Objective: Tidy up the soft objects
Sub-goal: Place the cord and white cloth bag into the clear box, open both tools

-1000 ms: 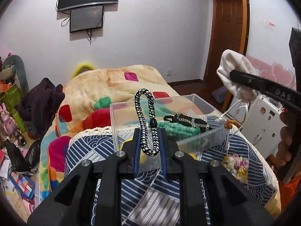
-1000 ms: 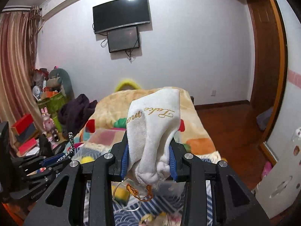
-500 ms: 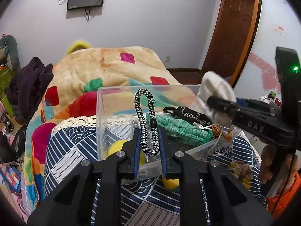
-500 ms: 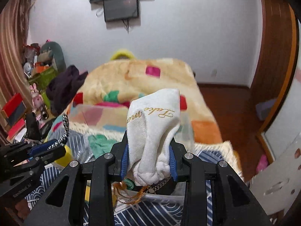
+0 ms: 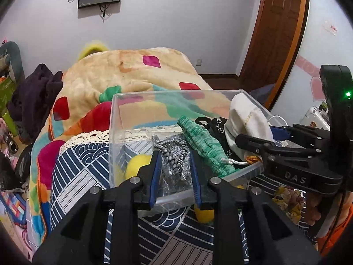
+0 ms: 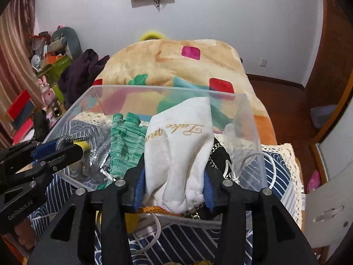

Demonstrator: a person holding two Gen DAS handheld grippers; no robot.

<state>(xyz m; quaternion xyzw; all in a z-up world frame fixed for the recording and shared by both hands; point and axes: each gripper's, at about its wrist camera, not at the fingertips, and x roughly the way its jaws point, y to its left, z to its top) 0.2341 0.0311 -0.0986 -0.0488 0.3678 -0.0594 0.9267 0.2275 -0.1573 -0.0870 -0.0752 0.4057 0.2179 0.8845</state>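
Note:
A clear plastic box [image 5: 114,119] sits on a blue patterned cloth; it also shows in the right wrist view [image 6: 249,119]. Inside lie a green knitted piece [image 5: 205,141], a black item [image 5: 218,123] and a yellow ball [image 5: 136,165]. My left gripper [image 5: 174,165] is open over the box's near rim; the black-and-white braided cord [image 5: 172,152] lies slack between its fingers in the box. My right gripper [image 6: 174,190] has its jaws parted around a white embroidered pouch [image 6: 181,148] resting in the box, on the right side in the left view [image 5: 247,121].
The blue patterned cloth [image 5: 72,176] covers the surface under the box. A colourful blanket [image 5: 132,70] lies on the bed behind. A dark garment [image 5: 33,97] and cluttered toys are at the left. A wooden door [image 5: 278,33] stands at the right. A floral item [image 5: 289,198] lies beside the box.
Both grippers moved forward and down into the box. The left jaws opened and the braided cord dropped from upright into the box. The right jaws widened around the pouch.

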